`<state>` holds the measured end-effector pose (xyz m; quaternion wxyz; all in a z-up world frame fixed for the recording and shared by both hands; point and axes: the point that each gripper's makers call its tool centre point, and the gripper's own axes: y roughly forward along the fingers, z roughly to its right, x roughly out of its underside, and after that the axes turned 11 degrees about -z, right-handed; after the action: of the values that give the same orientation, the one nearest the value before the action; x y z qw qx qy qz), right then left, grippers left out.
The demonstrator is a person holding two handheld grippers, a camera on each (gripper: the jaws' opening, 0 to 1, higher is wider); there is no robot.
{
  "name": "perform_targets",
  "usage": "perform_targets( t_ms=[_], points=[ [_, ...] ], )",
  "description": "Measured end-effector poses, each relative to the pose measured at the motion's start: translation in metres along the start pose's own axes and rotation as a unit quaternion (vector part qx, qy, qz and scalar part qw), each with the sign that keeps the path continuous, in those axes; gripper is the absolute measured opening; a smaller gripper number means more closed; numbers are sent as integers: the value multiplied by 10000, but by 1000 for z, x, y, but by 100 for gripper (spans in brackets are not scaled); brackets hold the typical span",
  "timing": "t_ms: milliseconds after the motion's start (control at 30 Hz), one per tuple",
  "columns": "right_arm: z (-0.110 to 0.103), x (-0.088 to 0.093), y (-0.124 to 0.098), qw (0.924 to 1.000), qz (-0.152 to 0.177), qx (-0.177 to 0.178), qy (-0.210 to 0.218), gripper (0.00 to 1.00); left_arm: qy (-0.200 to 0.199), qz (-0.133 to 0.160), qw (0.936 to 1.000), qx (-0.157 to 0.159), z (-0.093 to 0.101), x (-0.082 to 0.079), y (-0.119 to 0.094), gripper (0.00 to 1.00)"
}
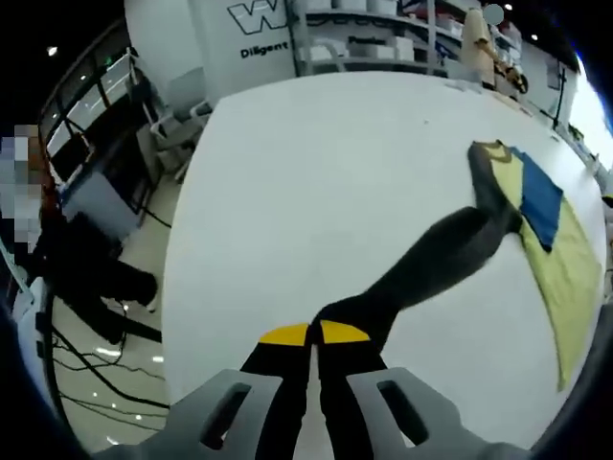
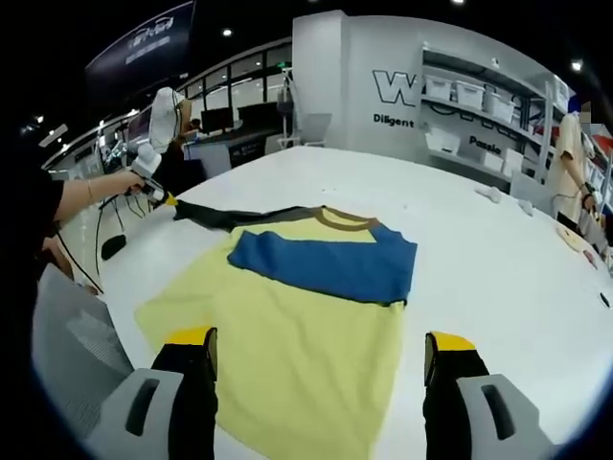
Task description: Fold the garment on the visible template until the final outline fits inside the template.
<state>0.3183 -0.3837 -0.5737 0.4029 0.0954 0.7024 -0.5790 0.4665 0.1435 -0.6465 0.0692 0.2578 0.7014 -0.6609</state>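
While our left gripper (image 1: 313,347) pinches the grey sleeve (image 1: 436,259) pulled out over the white table (image 1: 316,182), our right gripper (image 2: 321,353) stands wide open, the yellow-and-blue shirt (image 2: 306,316) lying flat at twelve o'clock.
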Motion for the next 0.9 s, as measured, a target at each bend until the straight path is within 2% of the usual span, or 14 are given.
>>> perform_targets(
  t_ms=[167, 267, 367, 500, 633, 900],
  points=[
    [-2, 0, 1, 10000, -11, -37, 12, 88, -177, -16, 9998, -40, -4, 0, 7, 4],
    [-4, 0, 1, 10000, -22, -77, 46, 89, -256, -77, 9992, -292, -12, 3, 9, 16],
    [-6, 3, 2, 9999, -81, -92, 74, 89, -287, 9, 9991, -316, -10, 4, 5, 23],
    [-8, 4, 4, 9998, -104, -122, 71, 89, -434, 188, 9988, -95, 0, 6, -2, 30],
    [-10, 3, 4, 9998, -97, -140, 57, 89, -447, 167, 9989, -2, 8, 13, -3, 35],
    [-9, 2, 5, 9998, -112, -144, 50, 88, -646, 229, 9974, 205, 25, 21, -3, 34]
  ],
)
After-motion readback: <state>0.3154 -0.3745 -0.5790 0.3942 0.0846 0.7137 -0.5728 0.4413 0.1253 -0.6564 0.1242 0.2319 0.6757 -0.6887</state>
